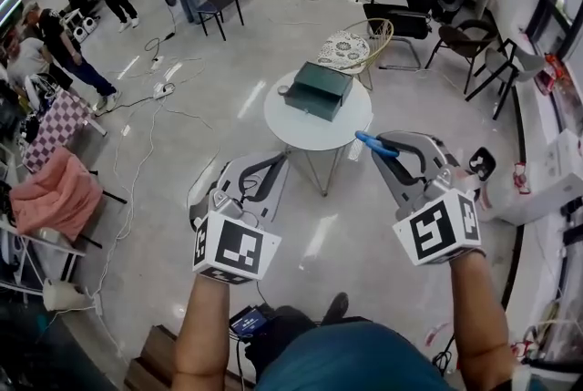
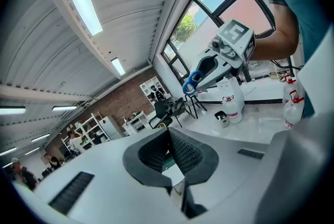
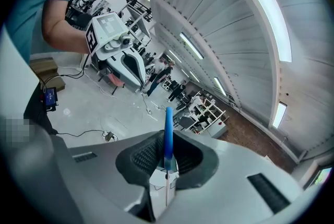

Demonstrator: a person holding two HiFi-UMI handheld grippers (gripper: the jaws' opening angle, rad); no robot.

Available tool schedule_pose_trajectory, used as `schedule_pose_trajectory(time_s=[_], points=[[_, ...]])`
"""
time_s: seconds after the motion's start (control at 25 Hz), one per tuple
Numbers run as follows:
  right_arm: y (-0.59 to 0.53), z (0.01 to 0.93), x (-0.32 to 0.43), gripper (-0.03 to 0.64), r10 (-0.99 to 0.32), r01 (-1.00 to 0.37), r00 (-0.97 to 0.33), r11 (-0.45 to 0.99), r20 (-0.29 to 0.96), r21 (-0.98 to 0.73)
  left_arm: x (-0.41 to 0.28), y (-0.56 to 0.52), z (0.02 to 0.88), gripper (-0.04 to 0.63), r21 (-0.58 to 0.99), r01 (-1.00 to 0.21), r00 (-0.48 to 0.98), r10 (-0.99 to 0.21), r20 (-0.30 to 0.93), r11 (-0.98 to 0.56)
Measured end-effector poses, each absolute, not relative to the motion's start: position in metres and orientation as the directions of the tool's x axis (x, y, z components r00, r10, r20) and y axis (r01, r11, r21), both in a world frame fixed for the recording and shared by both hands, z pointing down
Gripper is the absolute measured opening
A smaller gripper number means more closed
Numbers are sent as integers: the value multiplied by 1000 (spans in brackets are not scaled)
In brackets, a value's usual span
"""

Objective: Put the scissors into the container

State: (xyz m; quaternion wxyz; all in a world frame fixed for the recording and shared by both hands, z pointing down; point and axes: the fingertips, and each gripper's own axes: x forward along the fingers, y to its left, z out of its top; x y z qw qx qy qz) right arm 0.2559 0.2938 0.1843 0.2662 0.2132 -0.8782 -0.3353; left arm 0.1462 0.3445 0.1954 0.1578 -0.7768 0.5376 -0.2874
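Blue is seen on the scissors (image 1: 375,144) handles. The container (image 1: 318,90) is coloured dark green, the table (image 1: 305,136) white. The left gripper (image 1: 266,169) and right gripper (image 1: 393,149) are grey, cubes marked with black-and-white squares.
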Motion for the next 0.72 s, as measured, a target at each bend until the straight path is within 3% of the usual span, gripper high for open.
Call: schedule_pose_trajectory(time_s=[0.24,0.72], points=[[273,191,263,67,-559,-210,-763,689,324,694,153,322,202,18,-558,-735,262,-921,288,-384],[229,198,204,67,-625,-257,-696,676,353,691,84,265,211,18,-543,-706,346,-891,295,-454]])
